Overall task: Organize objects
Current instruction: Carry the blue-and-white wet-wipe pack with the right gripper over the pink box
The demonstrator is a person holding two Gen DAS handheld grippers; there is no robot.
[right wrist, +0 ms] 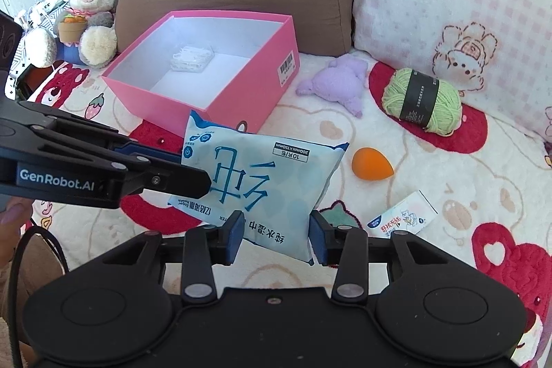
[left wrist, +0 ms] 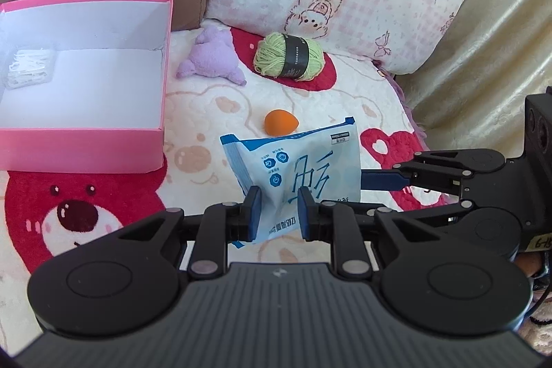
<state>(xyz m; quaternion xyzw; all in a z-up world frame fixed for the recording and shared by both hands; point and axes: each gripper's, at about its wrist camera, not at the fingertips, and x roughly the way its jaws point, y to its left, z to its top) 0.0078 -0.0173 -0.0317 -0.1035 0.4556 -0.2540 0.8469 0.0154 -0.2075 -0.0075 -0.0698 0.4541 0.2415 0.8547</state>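
Now both hands carry the wet-wipe pack [right wrist: 255, 181], left gripper [left wrist: 278, 212] pinching its edge and right gripper [right wrist: 274, 238] straddling its corner with pads apparently touching, so the next move is likely a lift over into the pink box [right wrist: 248, 99].

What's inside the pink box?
Inside the pink box lies one small clear packet of white things on its white floor. The near wall hides the front strip of the floor, so anything there cannot be seen.

Bear-print blanket [right wrist: 431, 181]: pink box [right wrist: 241, 99], yarn [right wrist: 422, 99], orange sponge [right wrist: 371, 163].
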